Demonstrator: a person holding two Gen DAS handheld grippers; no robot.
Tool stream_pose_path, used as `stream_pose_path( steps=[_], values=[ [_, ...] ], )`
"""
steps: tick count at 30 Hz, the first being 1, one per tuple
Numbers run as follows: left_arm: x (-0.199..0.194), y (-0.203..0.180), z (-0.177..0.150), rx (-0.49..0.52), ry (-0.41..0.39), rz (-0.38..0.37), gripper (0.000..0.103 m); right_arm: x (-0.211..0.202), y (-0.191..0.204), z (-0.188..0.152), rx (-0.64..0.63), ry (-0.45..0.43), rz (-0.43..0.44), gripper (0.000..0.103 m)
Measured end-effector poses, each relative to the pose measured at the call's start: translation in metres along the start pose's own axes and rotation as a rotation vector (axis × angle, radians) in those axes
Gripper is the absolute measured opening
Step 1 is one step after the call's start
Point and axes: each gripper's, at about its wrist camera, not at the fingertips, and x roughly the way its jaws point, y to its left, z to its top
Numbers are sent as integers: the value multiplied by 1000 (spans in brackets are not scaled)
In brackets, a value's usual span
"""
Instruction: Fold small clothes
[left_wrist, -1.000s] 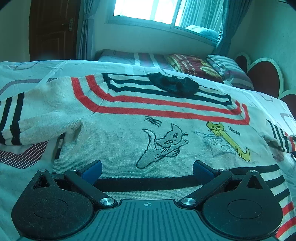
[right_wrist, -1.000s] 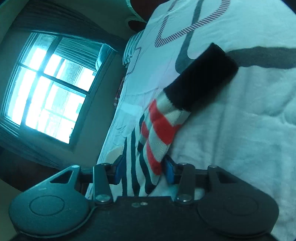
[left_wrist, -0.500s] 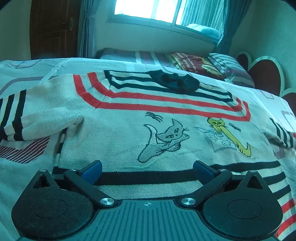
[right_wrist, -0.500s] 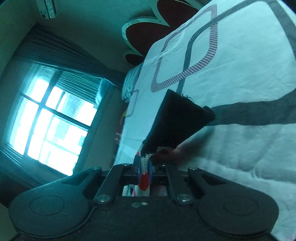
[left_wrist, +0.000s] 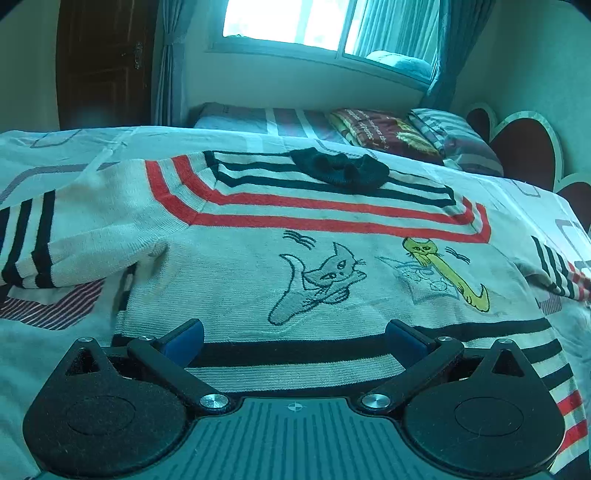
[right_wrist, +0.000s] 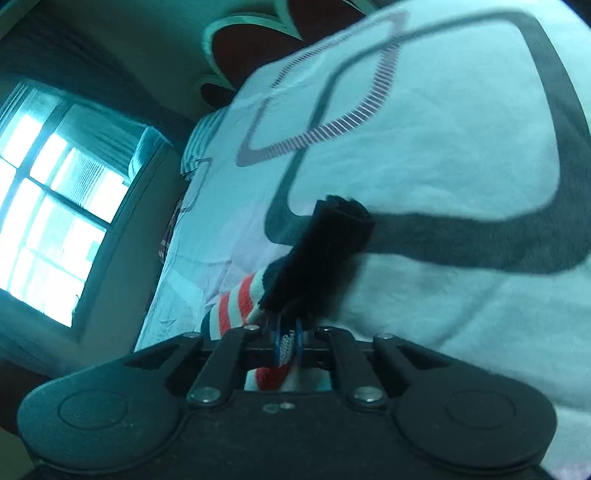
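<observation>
— What's on the bed (left_wrist: 85, 347)?
— A cream sweater (left_wrist: 258, 266), red and black stripes, cats mid-frame.
— Jaws?
— Left gripper (left_wrist: 295, 341) wide over the hem; right gripper (right_wrist: 287, 341) pinching the striped sleeve (right_wrist: 240, 306).

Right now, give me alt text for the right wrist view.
The right gripper is shut on the sweater sleeve, whose black cuff sticks up over the patterned bedsheet. A bright window is at left.

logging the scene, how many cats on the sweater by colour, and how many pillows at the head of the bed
grey cats on the sweater: 1
yellow cats: 1
pillows: 3
total: 5
</observation>
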Motion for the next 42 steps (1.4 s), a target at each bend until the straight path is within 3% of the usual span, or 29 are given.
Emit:
stream_pose_path(
  steps=[1, 3, 4, 6, 8, 11, 14, 17, 21, 26, 28, 30, 32, 34, 35, 36, 42],
  values=[
    [0, 1, 0, -1, 0, 2, 103, -5, 6, 0, -40, -18, 11, 8],
    [1, 5, -2, -9, 8, 10, 103, 2, 11, -1, -107, 6, -106, 8],
    [1, 7, -3, -16, 10, 10, 103, 11, 8, -1, -92, 57, -152, 7],
    [-1, 10, -3, -21, 10, 12, 103, 11, 11, 1, -75, 43, -162, 8],
    [-7, 14, -3, -17, -5, 19, 103, 4, 26, 0, -106, 3, -129, 8],
    [-13, 23, -2, -21, -13, 52, 103, -5, 84, -17, -301, -32, -4, 8],
    [-20, 38, -3, -56, -21, 70, 103, -14, 154, -69, -588, 21, 106, 8],
    [-27, 51, -2, -92, -30, 81, 103, -12, 207, -141, -774, 150, 213, 8],
    [-38, 65, -1, -104, -44, 105, 103, -7, 251, -234, -920, 321, 312, 8],
    [-48, 92, -3, -163, -52, 142, 103, -6, 281, -304, -1013, 410, 380, 8],
    [-51, 102, -4, -207, -60, 139, 103, -9, 286, -323, -1054, 442, 409, 19],
    [-51, 107, -3, -245, -80, 136, 103, -13, 291, -334, -1126, 415, 462, 44],
    [-48, 106, 1, -265, -107, 106, 103, -22, 289, -342, -1175, 403, 522, 57],
    [-39, 101, 7, -277, -108, 54, 103, -31, 283, -336, -1178, 370, 543, 48],
    [-32, 96, 11, -275, -107, 0, 103, -34, 280, -329, -1144, 357, 542, 37],
    [-25, 88, 14, -266, -110, -47, 103, -37, 277, -324, -1098, 347, 532, 34],
    [49, 37, 39, -180, -56, -271, 103, -58, 243, -266, -924, 277, 475, 40]
  ],
)
